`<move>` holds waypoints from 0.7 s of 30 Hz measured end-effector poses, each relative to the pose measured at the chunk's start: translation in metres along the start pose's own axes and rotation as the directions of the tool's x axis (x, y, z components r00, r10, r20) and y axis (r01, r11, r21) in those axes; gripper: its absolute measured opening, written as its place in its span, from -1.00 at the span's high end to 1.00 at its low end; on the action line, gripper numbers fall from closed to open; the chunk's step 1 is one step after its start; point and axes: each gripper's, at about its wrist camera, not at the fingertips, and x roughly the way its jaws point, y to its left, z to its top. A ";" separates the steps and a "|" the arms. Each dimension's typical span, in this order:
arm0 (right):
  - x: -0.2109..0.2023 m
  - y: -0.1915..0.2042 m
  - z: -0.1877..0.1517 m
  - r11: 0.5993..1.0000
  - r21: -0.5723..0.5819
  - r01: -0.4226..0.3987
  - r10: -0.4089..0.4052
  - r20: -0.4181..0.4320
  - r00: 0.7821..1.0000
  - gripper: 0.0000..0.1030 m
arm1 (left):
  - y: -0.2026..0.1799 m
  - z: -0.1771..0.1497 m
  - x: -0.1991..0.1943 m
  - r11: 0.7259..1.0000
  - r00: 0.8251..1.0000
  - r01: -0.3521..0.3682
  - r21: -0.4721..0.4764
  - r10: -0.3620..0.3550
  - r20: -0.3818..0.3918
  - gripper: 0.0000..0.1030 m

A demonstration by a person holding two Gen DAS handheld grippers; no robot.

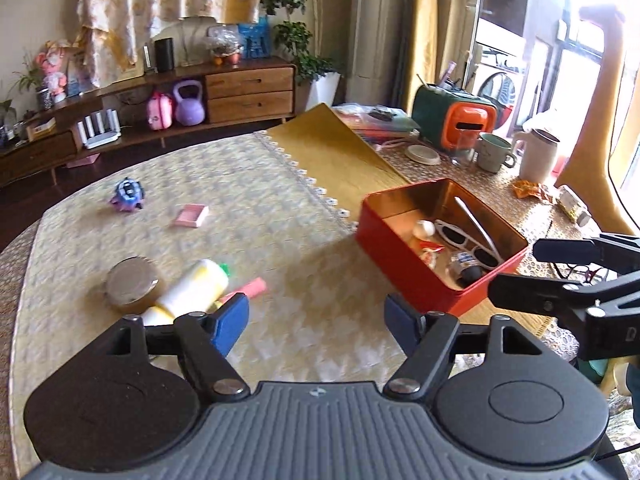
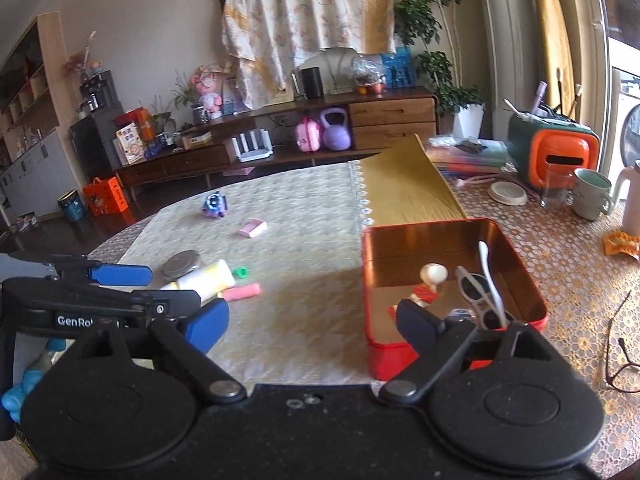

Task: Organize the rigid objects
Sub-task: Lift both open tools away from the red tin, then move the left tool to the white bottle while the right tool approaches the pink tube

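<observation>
An open red tin [image 1: 400, 268] [image 2: 374, 344] stands on the pale tablecloth. It holds white sunglasses [image 1: 464, 240] [image 2: 478, 292], a white ball [image 1: 424, 229] [image 2: 434, 273], a red wrapper and a small dark bottle [image 1: 466, 267]. To its left lie a round metal tin [image 1: 130, 285] [image 2: 181, 264], a white-and-yellow bottle [image 1: 192, 286] [image 2: 208, 278], a pink stick [image 1: 250, 289] [image 2: 242, 292], a pink box [image 1: 191, 215] [image 2: 251, 227] and a blue-purple toy [image 1: 128, 194] [image 2: 216, 205]. My left gripper [image 1: 316, 316] [image 2: 168, 286] is open and empty near the bottle. My right gripper [image 2: 312, 320] [image 1: 516, 270] is open and empty at the tin's near edge.
A gold runner [image 1: 340, 160] lies behind the tin. At the right stand a green-and-orange box [image 2: 556, 148], a glass, mugs [image 2: 592, 194], a white jug [image 1: 536, 156] and snack packets. Spectacles [image 2: 624, 352] lie near the right edge. A wooden sideboard is beyond the table.
</observation>
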 end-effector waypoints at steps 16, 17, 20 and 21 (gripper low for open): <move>0.028 0.066 -0.012 0.985 -0.133 -0.113 0.109 -0.040 0.993 -0.99 | 0.074 -0.026 -0.005 0.991 0.994 -0.109 -0.081 0.111 0.018 -0.61; 0.033 0.067 -0.012 0.984 -0.132 -0.116 0.111 -0.047 0.993 -0.99 | 0.078 -0.027 -0.004 0.990 0.993 -0.115 -0.086 0.117 0.020 -0.61; 0.047 0.072 -0.013 0.984 -0.135 -0.116 0.108 -0.065 0.992 -1.00 | 0.092 -0.030 0.002 0.988 0.992 -0.118 -0.103 0.120 0.021 -0.61; 0.051 0.073 -0.013 0.984 -0.137 -0.115 0.107 -0.070 0.992 -1.00 | 0.095 -0.031 0.005 0.987 0.993 -0.117 -0.108 0.120 0.019 -0.61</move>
